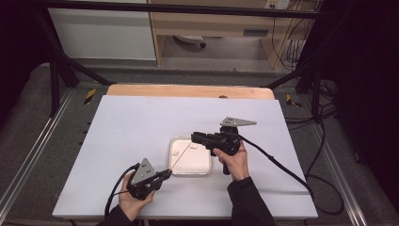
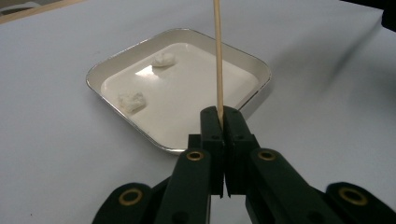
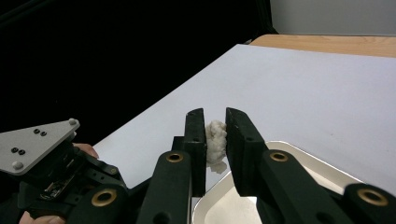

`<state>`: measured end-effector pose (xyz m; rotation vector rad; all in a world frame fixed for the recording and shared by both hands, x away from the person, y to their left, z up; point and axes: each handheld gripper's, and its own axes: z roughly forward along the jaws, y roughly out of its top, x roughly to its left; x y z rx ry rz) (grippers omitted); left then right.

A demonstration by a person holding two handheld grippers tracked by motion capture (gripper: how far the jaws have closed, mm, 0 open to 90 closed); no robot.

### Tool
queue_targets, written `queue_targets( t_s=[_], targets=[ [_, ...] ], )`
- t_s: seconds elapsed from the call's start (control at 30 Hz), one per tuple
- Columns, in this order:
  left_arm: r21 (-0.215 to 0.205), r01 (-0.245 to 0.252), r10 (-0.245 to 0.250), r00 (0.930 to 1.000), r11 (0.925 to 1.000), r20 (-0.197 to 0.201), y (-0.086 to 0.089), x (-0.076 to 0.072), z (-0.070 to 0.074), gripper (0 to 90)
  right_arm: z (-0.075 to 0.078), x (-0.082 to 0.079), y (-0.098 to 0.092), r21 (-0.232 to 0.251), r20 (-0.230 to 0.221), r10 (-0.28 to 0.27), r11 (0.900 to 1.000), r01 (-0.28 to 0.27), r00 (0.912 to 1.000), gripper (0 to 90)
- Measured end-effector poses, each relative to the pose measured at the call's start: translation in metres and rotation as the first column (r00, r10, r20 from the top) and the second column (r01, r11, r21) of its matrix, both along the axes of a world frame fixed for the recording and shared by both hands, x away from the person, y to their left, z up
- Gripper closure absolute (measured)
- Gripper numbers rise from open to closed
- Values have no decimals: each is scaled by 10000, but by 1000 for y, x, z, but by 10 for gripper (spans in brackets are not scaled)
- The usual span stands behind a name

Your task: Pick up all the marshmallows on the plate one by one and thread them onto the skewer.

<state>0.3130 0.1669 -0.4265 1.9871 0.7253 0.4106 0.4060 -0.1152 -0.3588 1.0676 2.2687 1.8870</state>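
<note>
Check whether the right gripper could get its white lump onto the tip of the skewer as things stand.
Probably yes. The right gripper holds the lump over the tray, and the skewer, clamped in the left gripper, slants up toward it across open air. Nothing stands between them.

We wear dark long sleeves [image 1: 247, 200]. Each of our grippers, the left gripper [image 1: 165, 173] and the right gripper [image 1: 195, 137], is matte black, with brass-ringed pivots, blocky fingers [image 2: 236, 135], a grey three-cornered plate [image 1: 237, 122] studded with small screws, and a trailing black cable [image 1: 277, 165].
</note>
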Motion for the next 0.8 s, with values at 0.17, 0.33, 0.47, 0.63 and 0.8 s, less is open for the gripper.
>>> queue_targets(
  t_s=[0.17,0.33,0.47,0.63,0.8],
  targets=[
    [-26,-19,19,10000,10000,18,0,0,0,883,-1,0,1,-4,-72,93,10000,-93,9999,792],
    [15,-10,10,10000,10000,35,0,0,0,883,-4,1,3,-14,-186,160,9999,-160,9997,794],
    [4,-30,30,10000,10000,0,0,0,-1,883,-5,1,4,45,-290,241,9997,-240,9993,799],
    [46,-55,55,10000,10000,19,0,-1,-2,884,-7,0,5,52,-379,379,9993,-378,9986,811],
    [60,-39,38,10000,10000,81,-1,-1,-2,885,-8,-1,7,217,-533,530,9984,-519,9972,820]
  ],
)
